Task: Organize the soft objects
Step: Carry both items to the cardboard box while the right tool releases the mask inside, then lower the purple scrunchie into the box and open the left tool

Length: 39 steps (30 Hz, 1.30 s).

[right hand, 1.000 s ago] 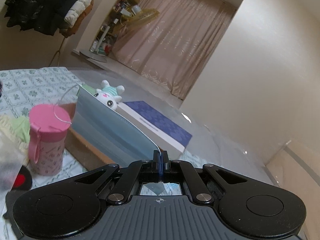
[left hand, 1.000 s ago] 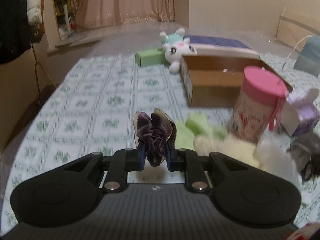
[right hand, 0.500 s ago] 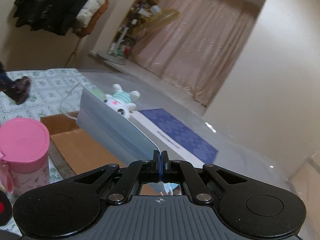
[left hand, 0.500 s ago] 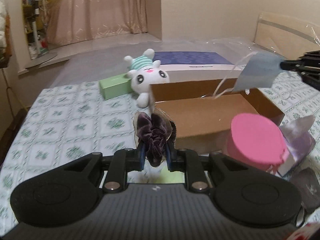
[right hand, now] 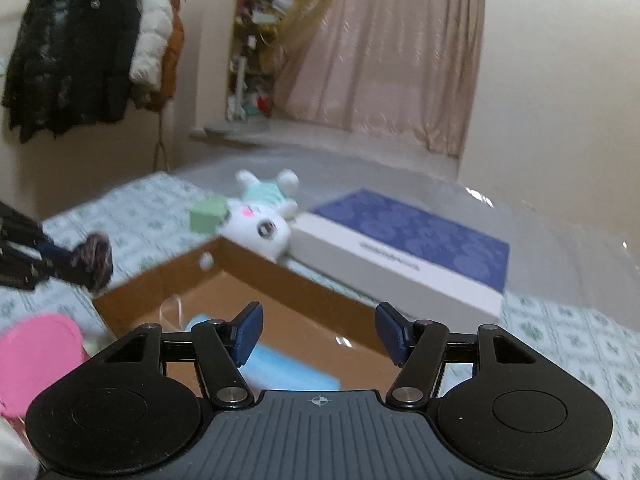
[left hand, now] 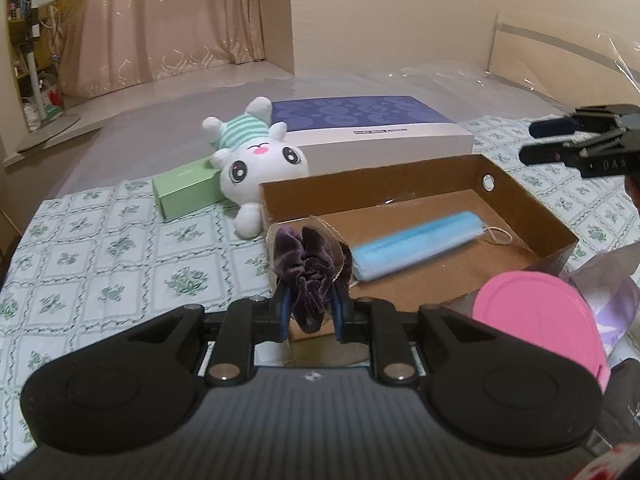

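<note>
Left wrist view: left claw (left hand: 309, 307) gripping purple scrunchie (left hand: 306, 265) near cardboard box (left hand: 516, 200); right claw (right hand: 318, 334) just opening, empty, blue mask (left hand: 416, 245) lying inside. Next, probably: dropping scrunchie in.

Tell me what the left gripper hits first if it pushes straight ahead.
Probably the near wall of the cardboard box: the left gripper, shut on the scrunchie, points just over it toward the mask inside. Depth is unclear.

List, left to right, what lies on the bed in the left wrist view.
Green box → plush bunny → scrunchie in left gripper → blue mask → pink lid.
</note>
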Tool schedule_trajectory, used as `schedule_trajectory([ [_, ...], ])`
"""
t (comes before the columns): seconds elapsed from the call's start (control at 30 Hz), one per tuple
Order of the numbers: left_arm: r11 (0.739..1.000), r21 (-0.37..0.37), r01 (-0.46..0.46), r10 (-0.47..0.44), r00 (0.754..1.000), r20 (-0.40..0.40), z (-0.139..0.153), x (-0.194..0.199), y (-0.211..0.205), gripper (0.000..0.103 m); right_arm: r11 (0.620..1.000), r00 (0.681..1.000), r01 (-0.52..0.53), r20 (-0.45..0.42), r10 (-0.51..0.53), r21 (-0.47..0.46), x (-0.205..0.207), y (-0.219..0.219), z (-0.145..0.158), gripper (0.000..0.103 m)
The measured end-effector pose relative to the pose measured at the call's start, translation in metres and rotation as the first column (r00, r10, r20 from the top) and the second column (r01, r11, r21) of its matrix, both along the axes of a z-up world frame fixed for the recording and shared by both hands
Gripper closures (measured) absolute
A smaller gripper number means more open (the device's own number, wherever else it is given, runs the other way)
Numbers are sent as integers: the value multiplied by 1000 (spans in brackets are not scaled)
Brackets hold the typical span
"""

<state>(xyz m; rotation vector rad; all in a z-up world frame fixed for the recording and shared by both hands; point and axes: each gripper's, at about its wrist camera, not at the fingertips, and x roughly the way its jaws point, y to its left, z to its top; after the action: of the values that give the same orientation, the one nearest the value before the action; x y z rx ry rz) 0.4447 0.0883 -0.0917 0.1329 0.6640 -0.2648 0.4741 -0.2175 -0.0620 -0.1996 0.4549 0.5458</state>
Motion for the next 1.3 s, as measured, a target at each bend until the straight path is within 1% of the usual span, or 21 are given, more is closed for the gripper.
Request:
schedule_trajectory([
  [0.13, 1000, 7, 30, -30, 1000, -2, 1, 10, -8, 84, 999, 999, 29, -28, -30, -37, 0, -11, -6, 41],
  [0.23, 999, 11, 47, -47, 999, -13, 1, 24, -14, 84, 998, 997, 59, -50, -60, -22, -1, -23, -11, 41],
  [0.3, 998, 14, 68, -68, 998, -18, 1, 33, -19, 81, 997, 996, 73, -55, -75, -27, 2, -26, -16, 41],
  [0.33, 997, 17, 77, -77, 997, -20, 0, 38, -23, 78, 997, 995, 76, -57, -77, -29, 1, -27, -17, 41],
  [0.37, 996, 22, 86, -85, 996, -18, 0, 42, -26, 68, 997, 995, 77, -58, -79, -32, 2, -28, -18, 41],
  [0.43, 995, 38, 87, -87, 996, 3, 0, 48, -33, 56, 996, 995, 76, -60, -79, -40, 1, -29, -20, 41],
  [0.47, 996, 41, 85, -85, 996, 9, 1, 52, -35, 52, 996, 995, 77, -61, -80, -43, 0, -30, -21, 41],
  [0.6, 997, 22, 73, -73, 997, -11, 1, 62, -36, 50, 996, 995, 74, -67, -77, -45, 0, -29, -24, 41],
  [0.77, 999, 1, 39, -39, 999, -31, 2, 61, -27, 50, 997, 995, 64, -72, -68, -48, -4, -33, -24, 41],
  [0.9, 1000, -10, 1, -1, 998, -55, 5, 48, -17, 50, 997, 995, 65, -79, -68, -42, -11, -35, -22, 41],
  [1.03, 1000, -14, -21, 20, 997, -69, 16, 24, -7, 50, 998, 995, 59, -81, -61, -32, -29, -37, -16, 41],
  [1.13, 999, -14, -41, 39, 997, -70, 28, -1, -1, 50, 998, 994, 64, -84, -65, -14, -48, -39, -7, 41],
  [1.2, 998, -26, -50, 49, 997, -57, 39, -21, 2, 50, 998, 994, 69, -90, -69, 2, -62, -40, 0, 41],
  [1.3, 996, -28, -88, 86, 994, -67, 55, -52, 5, 50, 995, 991, 97, -98, -94, 24, -87, -43, 13, 41],
])
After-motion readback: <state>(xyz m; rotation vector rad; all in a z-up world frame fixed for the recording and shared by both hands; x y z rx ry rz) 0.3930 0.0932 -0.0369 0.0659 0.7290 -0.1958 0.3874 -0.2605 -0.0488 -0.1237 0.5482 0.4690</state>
